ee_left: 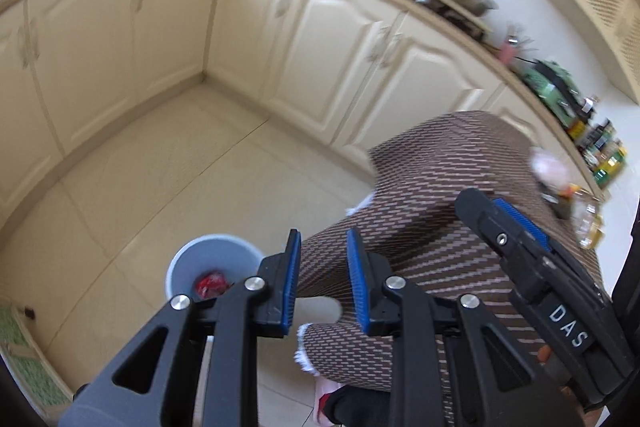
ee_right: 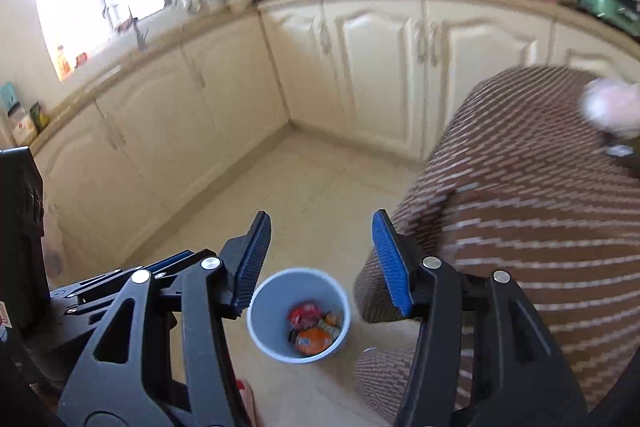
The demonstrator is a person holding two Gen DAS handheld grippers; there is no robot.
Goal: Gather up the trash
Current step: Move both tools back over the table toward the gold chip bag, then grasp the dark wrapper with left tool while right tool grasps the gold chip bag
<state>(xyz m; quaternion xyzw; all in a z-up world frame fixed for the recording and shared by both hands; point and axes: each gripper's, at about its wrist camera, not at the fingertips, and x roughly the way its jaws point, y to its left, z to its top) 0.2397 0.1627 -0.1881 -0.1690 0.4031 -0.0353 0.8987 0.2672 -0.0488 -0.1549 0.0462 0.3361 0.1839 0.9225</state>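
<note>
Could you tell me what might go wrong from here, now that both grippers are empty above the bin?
1. The left gripper and right gripper sit close together and could knock.
2. The draped brown patterned tablecloth hangs beside the right gripper and could snag.
3. The grey bin stands free on the floor; a low pass could tip out its wrappers.

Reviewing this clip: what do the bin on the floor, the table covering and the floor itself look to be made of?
The bin: probably plastic, matte pale grey-blue, with thin, smooth, evenly coloured walls. The table covering: woven fabric, brown with pale dashes; it drapes over the edge and shows a frayed white fringe in the left wrist view. The floor: likely glazed ceramic tile, cream, with grout lines and a soft sheen.
</note>
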